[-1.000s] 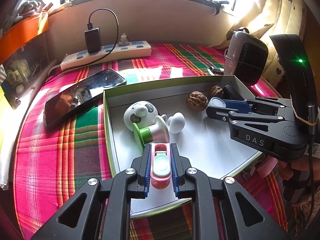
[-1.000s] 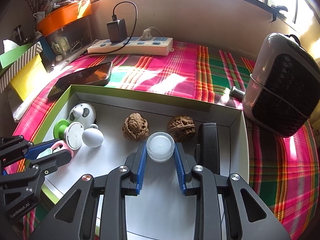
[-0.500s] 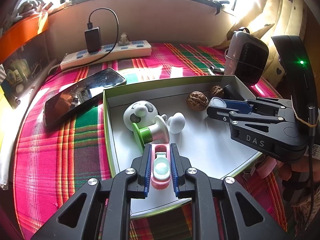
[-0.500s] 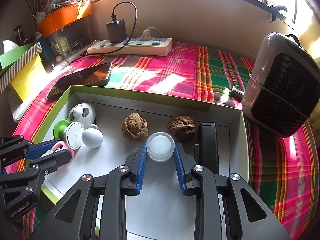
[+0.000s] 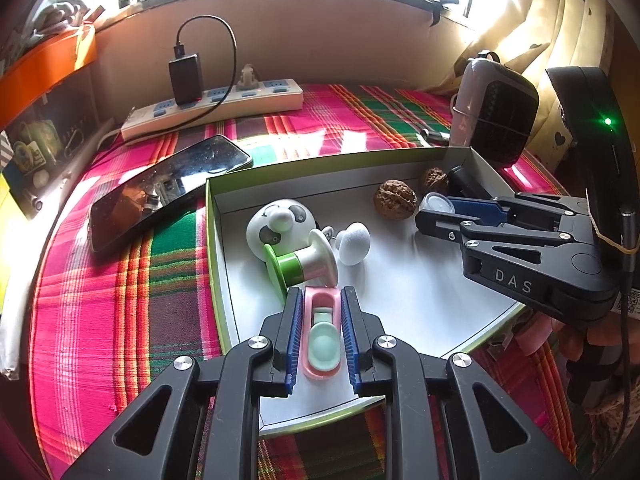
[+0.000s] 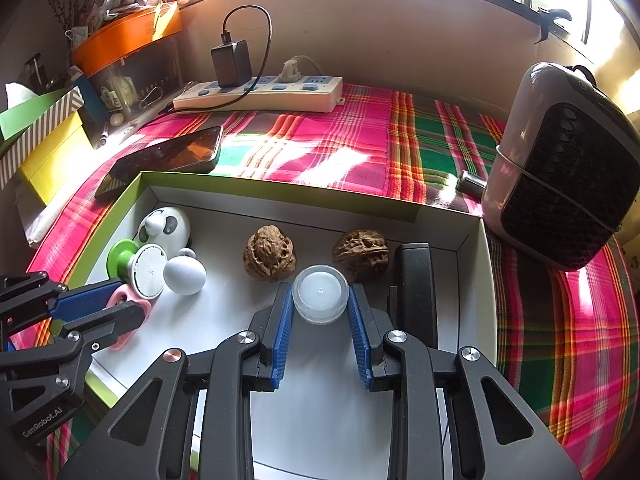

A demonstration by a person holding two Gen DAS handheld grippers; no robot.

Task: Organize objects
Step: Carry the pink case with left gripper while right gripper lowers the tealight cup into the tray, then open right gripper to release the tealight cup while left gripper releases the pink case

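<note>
The box (image 5: 216, 240) with the green rim sits on the plaid-covered counter (image 5: 120, 300), and both grippers reach into it. At the box's near left edge, the left gripper (image 5: 320, 300) is opening its jaws, the pink clip (image 5: 320, 332) lying between the blue pads with slight gaps. Toward the box's far right, the right gripper (image 6: 320, 300) is clamped on the small white jar (image 6: 320, 294), just before two walnuts (image 6: 270, 254).
</note>
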